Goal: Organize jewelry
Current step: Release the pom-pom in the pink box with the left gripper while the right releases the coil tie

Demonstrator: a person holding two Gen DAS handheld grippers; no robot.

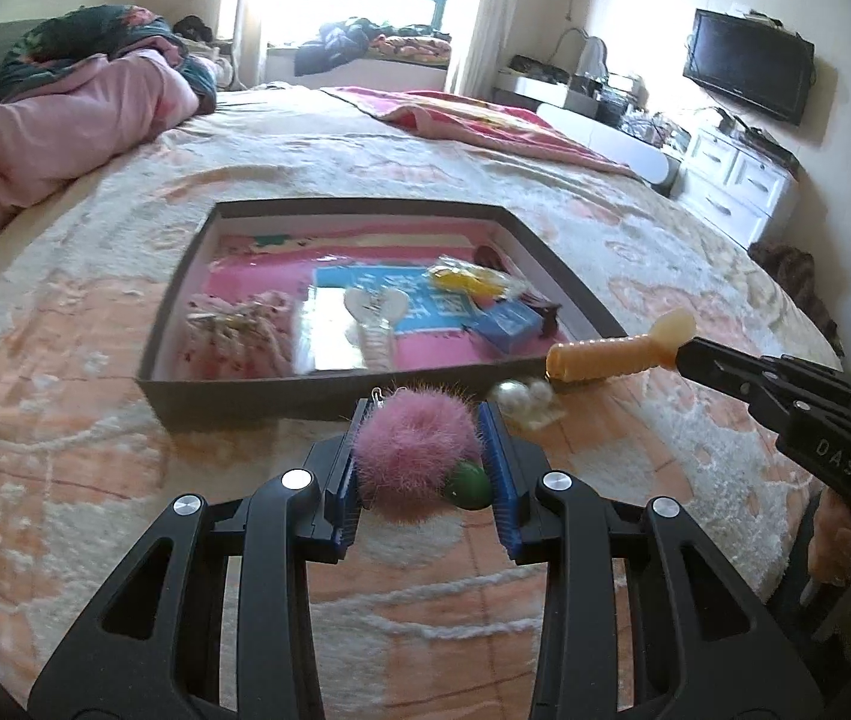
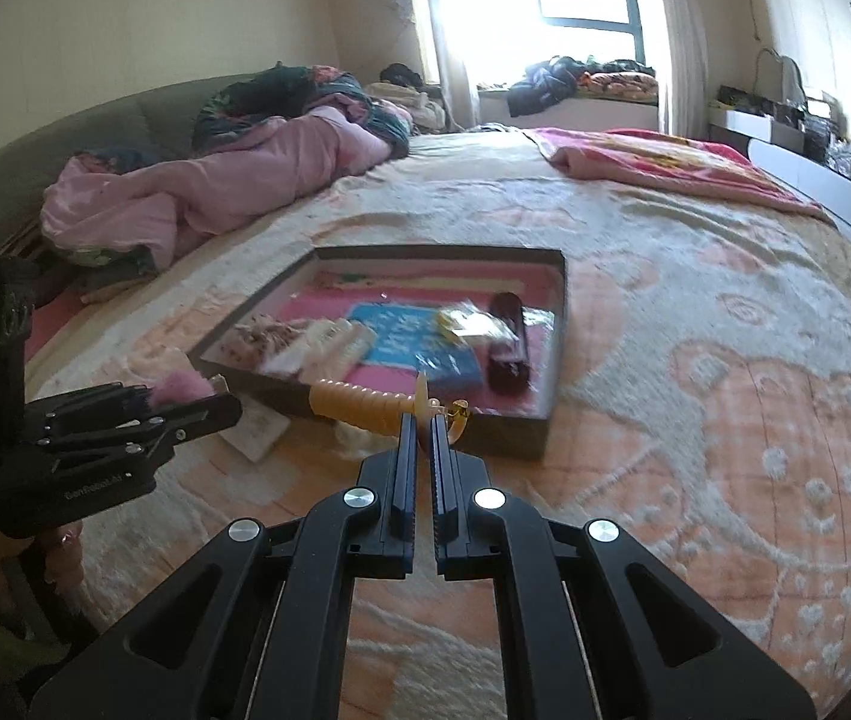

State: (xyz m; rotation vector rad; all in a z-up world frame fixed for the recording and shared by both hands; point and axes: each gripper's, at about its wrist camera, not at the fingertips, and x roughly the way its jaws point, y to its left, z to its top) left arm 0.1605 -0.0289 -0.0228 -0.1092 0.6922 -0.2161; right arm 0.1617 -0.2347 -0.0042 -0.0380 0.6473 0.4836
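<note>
Holding both pieces clear of the bed, you look ready to carry them over the near wall of the shallow dark cardboard box (image 1: 329,402). Your left gripper (image 1: 422,450) is partly closed, its pads pressing a fluffy pink pompom charm (image 1: 416,456) with a green bead (image 1: 469,485) beside it. Your right gripper (image 2: 421,420) is clamped nearly shut on the end of an amber ribbed plastic hair clip (image 2: 359,407), which sticks out sideways. Inside the box lie a blue card (image 1: 377,291), a small blue box (image 1: 506,324), a yellow packet (image 1: 464,279) and a white heart-shaped piece (image 1: 374,306). Pearl earrings on a card (image 1: 524,399) remain on the bedspread (image 1: 665,420), just outside.
</note>
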